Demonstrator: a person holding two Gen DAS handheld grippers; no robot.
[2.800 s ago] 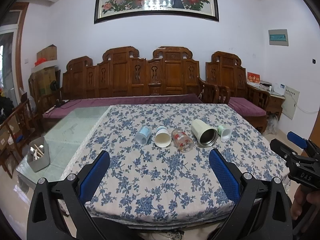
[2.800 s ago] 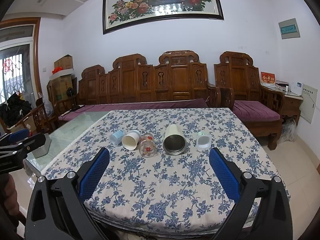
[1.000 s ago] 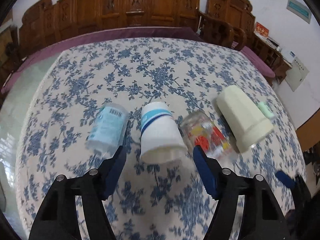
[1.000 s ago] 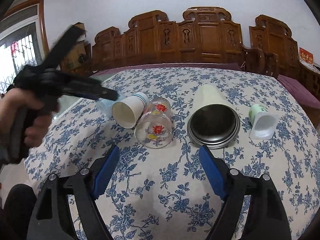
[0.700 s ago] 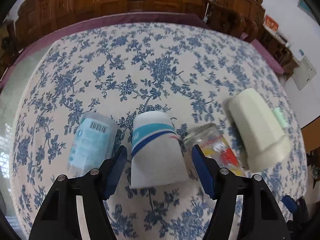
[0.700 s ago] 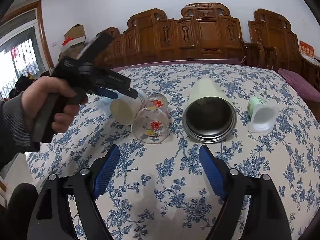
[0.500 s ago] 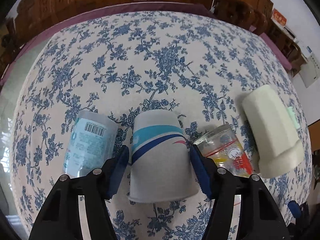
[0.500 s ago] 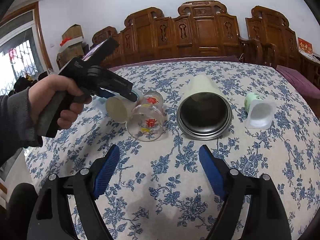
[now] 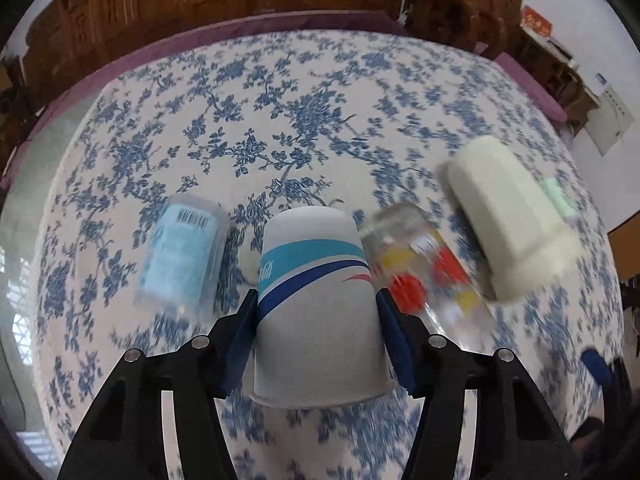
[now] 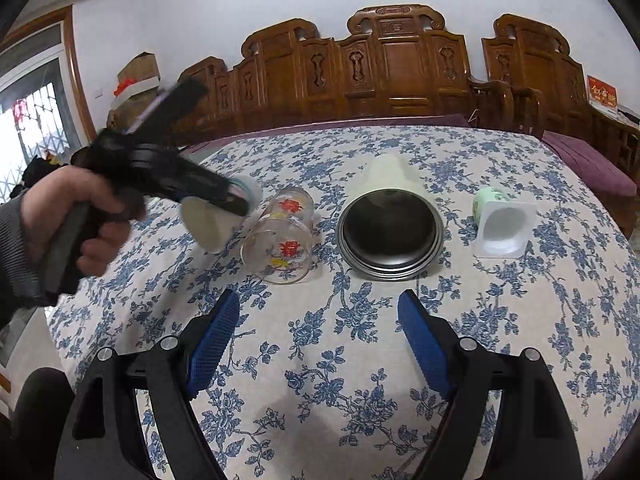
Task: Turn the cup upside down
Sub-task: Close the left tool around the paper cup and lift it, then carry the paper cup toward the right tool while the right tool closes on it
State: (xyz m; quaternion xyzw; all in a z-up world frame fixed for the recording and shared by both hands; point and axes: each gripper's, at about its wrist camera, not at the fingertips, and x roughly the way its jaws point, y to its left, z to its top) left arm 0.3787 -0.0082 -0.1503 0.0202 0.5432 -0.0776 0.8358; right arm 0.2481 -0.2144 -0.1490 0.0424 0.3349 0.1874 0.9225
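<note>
your left gripper (image 9: 318, 330) clamped on the paper cup (image 9: 318, 304), glass (image 10: 280, 236) beside it, your right gripper (image 10: 318, 340) wide open, hovering over the table (image 10: 520, 320)

Cup: white paper cup (image 9: 318, 304) with a teal band and dark blue swoosh
Pose: on its side — mouth facing the left wrist camera, closed base pointing away
Place: on the flowered surface (image 9: 304, 120), in a row of tipped-over cups
Grip: left gripper (image 9: 316, 312) jaws press both flanks — cup pinched between them
</note>
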